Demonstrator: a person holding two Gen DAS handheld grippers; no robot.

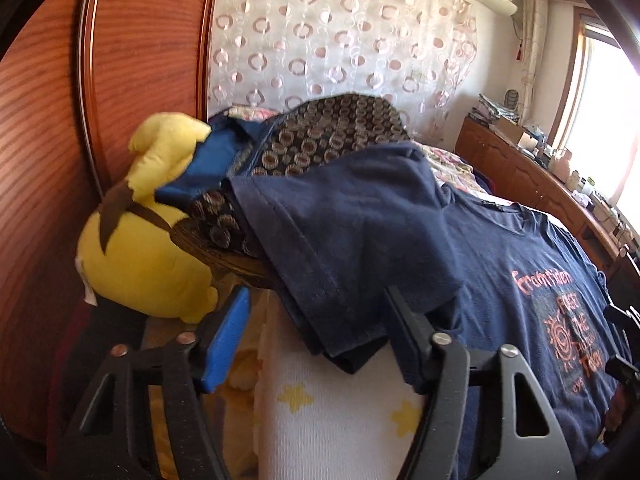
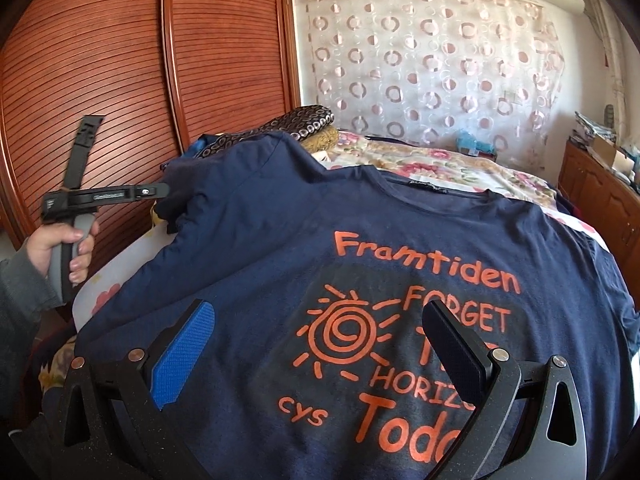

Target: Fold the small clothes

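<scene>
A navy T-shirt (image 2: 280, 220) with an orange sun and lettering lies spread face up on the bed. Its left sleeve (image 1: 340, 240) is draped over a pile and hangs toward me. My left gripper (image 1: 316, 328) stands around the sleeve's hanging end: the cloth lies against the black right finger, while the blue-padded left finger (image 1: 224, 340) stays apart from it. The right wrist view shows a hand holding the left gripper (image 2: 160, 192) at the sleeve's edge (image 2: 192, 184). My right gripper (image 2: 320, 340) hovers open over the print, with nothing between its fingers.
A yellow plush toy (image 1: 144, 248) sits left of the sleeve against the wooden wardrobe doors (image 2: 100, 80). A dark circle-patterned bundle (image 1: 332, 128) lies under the sleeve. A white star-printed sheet (image 1: 340, 420) covers the near bed edge. A floral bedspread (image 2: 420, 160) and a cluttered cabinet (image 1: 520, 168) lie beyond.
</scene>
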